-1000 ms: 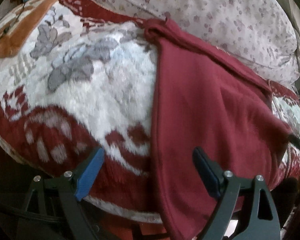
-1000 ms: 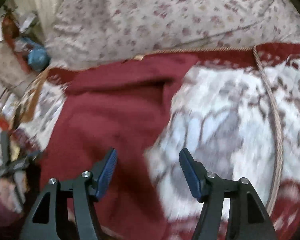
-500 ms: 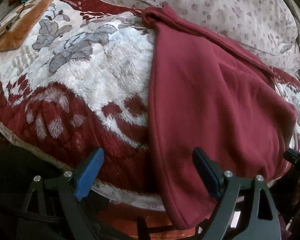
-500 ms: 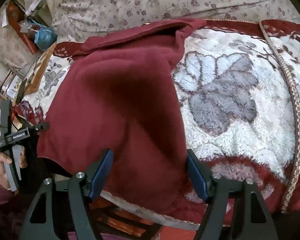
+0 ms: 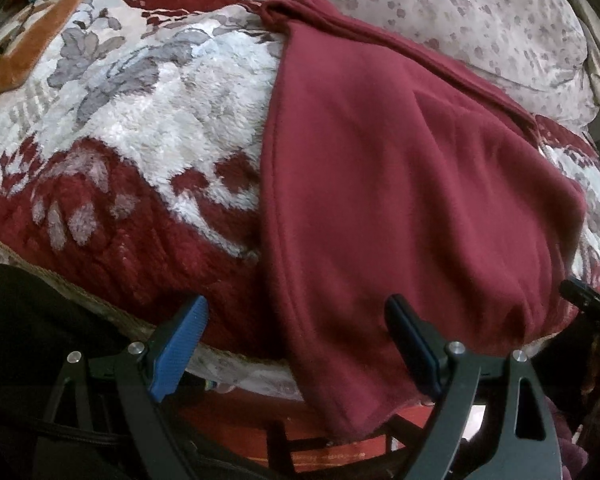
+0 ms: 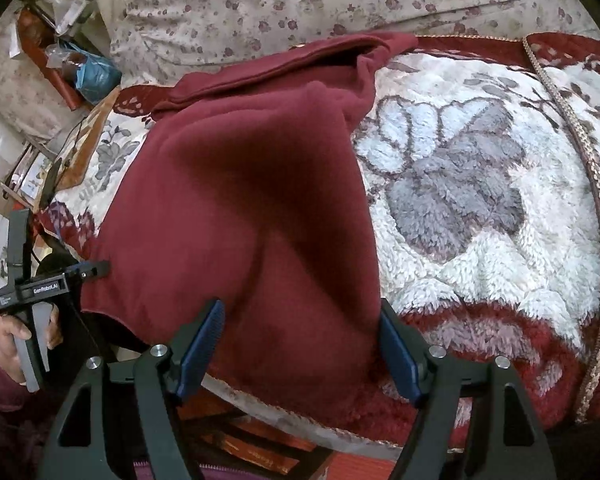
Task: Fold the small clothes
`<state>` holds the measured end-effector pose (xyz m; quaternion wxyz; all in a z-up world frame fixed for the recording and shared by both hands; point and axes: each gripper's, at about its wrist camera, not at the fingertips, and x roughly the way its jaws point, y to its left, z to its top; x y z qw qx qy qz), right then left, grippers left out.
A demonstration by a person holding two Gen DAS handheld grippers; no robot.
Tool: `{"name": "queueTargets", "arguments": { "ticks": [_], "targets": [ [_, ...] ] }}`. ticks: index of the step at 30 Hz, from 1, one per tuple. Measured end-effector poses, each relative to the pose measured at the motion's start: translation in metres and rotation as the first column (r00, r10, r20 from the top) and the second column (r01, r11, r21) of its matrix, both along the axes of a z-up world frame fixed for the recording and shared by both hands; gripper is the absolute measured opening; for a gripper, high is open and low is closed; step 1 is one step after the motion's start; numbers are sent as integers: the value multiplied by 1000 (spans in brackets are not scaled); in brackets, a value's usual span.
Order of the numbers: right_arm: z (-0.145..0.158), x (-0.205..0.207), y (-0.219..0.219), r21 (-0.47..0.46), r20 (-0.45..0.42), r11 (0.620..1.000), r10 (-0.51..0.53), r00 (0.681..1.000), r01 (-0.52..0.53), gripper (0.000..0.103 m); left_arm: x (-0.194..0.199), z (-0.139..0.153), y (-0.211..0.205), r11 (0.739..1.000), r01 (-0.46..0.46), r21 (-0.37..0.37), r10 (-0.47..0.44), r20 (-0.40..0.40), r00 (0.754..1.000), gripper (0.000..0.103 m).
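A dark red fleece garment (image 5: 400,184) lies spread on a plush red-and-white floral blanket (image 5: 148,128); its near end hangs over the blanket's front edge. It also shows in the right wrist view (image 6: 240,208). My left gripper (image 5: 296,344) is open and empty, its fingers either side of the garment's left near edge. My right gripper (image 6: 300,352) is open and empty, its fingers either side of the garment's right near part. The left gripper also shows at the left of the right wrist view (image 6: 96,268).
A floral-print duvet (image 6: 300,4) is heaped behind the garment. An orange cushion (image 5: 36,52) lies at the far left. A blue bag (image 6: 94,74) and clutter stand beyond the bed. A braided trim (image 6: 596,208) runs along the blanket's right side.
Both grippers have drawn back toward the front edge of the bed and stay open. The garment lies where it was, its near end now hanging between the fingers.
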<state>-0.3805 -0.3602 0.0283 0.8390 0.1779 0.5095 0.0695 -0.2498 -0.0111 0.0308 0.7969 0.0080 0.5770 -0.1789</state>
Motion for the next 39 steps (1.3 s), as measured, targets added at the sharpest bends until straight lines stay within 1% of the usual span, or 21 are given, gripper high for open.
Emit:
{"name": "queueTargets", "arguments": {
  "ticks": [2, 3, 4, 5, 6, 7, 8, 9, 10, 12, 14, 16, 17, 19, 22, 23, 27, 30, 35, 36, 39],
  "targets": [
    [1, 0, 2, -20, 5, 1000, 8, 1000, -8, 74, 1, 1, -1, 1000, 6, -5, -6, -3, 1000, 76],
    [2, 0, 4, -40, 6, 999, 17, 1000, -17, 69, 1, 1, -1, 1000, 4, 16, -4, 3, 1000, 61],
    [2, 1, 7, -57, 5, 998, 22, 1000, -22, 62, 1, 2, 0, 1000, 0, 30, -1, 10, 1000, 50],
    [2, 1, 9, -92, 2, 995, 32, 999, -31, 57, 2, 3, -1, 1000, -1, 28, 0, 14, 1000, 45],
    [3, 1, 11, -118, 3, 992, 36, 999, -35, 43, 1, 4, 0, 1000, 3, 19, -3, 17, 1000, 28],
    [4, 0, 11, -132, 7, 991, 39, 999, -38, 24, 1, 5, -2, 1000, 14, 6, -14, 11, 1000, 5],
    [7, 0, 12, -114, 10, 992, 49, 999, -48, 19, 2, 7, -3, 1000, 23, -2, -23, 4, 1000, 6],
    [11, -1, 14, -102, 13, 993, 64, 998, -62, 17, 3, 11, -3, 1000, 23, -9, -23, 7, 1000, 6],
    [14, -2, 17, -121, 19, 990, 79, 997, -77, 16, 4, 17, -3, 999, 33, -19, -32, 14, 999, 6],
    [21, -4, 21, -124, 28, 987, 104, 994, -100, 14, 4, 32, 3, 998, 45, -36, -44, 36, 998, 5],
    [27, -11, 23, -91, 23, 987, 132, 991, -130, 14, 0, 49, 12, 998, 55, -36, -52, 79, 995, 5],
    [32, -20, 27, -72, 14, 982, 174, 985, -172, 13, -5, 58, 20, 998, 54, -35, -50, 103, 993, 5],
    [31, -25, 29, -49, 7, 980, 191, 982, -191, 13, -7, 58, 25, 998, 48, -31, -45, 101, 994, 5],
    [20, -31, 35, 3, -24, 977, 213, 977, -213, 13, -10, 50, 27, 999, 48, -14, -46, 87, 995, 5],
    [4, -32, 44, -25, -69, 971, 236, 969, -238, 13, -10, 37, 27, 999, 38, 2, -38, 64, 997, 5],
    [0, -31, 45, -19, -78, 972, 234, 969, -236, 13, -9, 36, 24, 999, 38, 0, -38, 60, 997, 5],
    [4, -26, 47, -15, -74, 969, 243, 967, -245, 13, -10, 40, 23, 998, 56, -5, -56, 80, 995, 5],
    [17, -23, 37, 46, -38, 972, 232, 972, -230, 13, -2, 52, 25, 998, 48, -41, -44, 94, 995, 5],
    [51, -4, 14, 149, 81, 975, 152, 985, -162, 13, 30, 80, 25, 993, 19, -118, -2, 144, 990, 5],
    [56, 1, 12, 158, 95, 975, 145, 985, -158, 13, 36, 84, 24, 993, 20, -120, 0, 158, 987, 5],
    [73, 23, 10, 122, 142, 980, 137, 980, -155, 13, 54, 98, 14, 993, 22, -115, 3, 220, 976, 6]
  ]
}}
